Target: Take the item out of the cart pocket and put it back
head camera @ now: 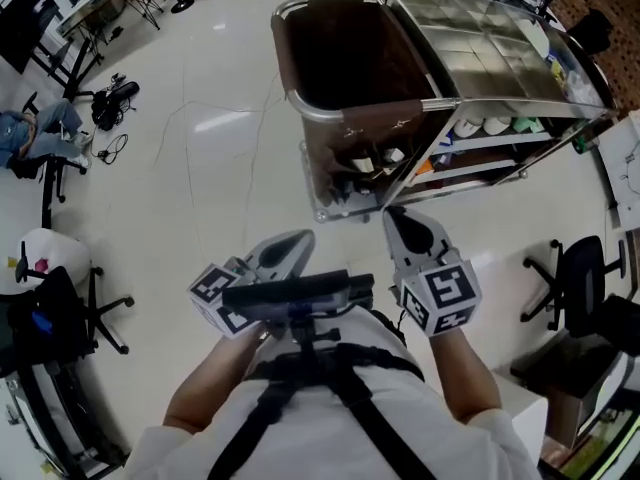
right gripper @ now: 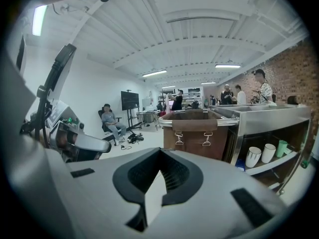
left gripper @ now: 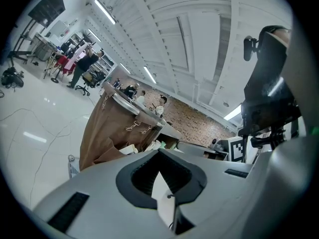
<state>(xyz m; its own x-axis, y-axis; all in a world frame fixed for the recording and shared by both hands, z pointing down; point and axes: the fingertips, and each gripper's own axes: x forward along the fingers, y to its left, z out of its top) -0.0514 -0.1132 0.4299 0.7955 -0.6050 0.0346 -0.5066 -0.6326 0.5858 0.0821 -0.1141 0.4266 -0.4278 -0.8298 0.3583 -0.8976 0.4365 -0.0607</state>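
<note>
While my left tool [head camera: 300, 240] and right tool [head camera: 397, 215] are both closed and empty, the white item [head camera: 391, 155] sits in the cart pocket [head camera: 352, 140] straight ahead, nearer my right tool.

A steel cart [head camera: 470, 30] stands on the glossy white floor [head camera: 200, 178]; its lower shelf [head camera: 505, 140] carries white and green cups [head camera: 482, 126].

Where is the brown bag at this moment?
In the head view, the brown bag hangs at the left end of the steel cart, ahead of the right gripper.
</note>
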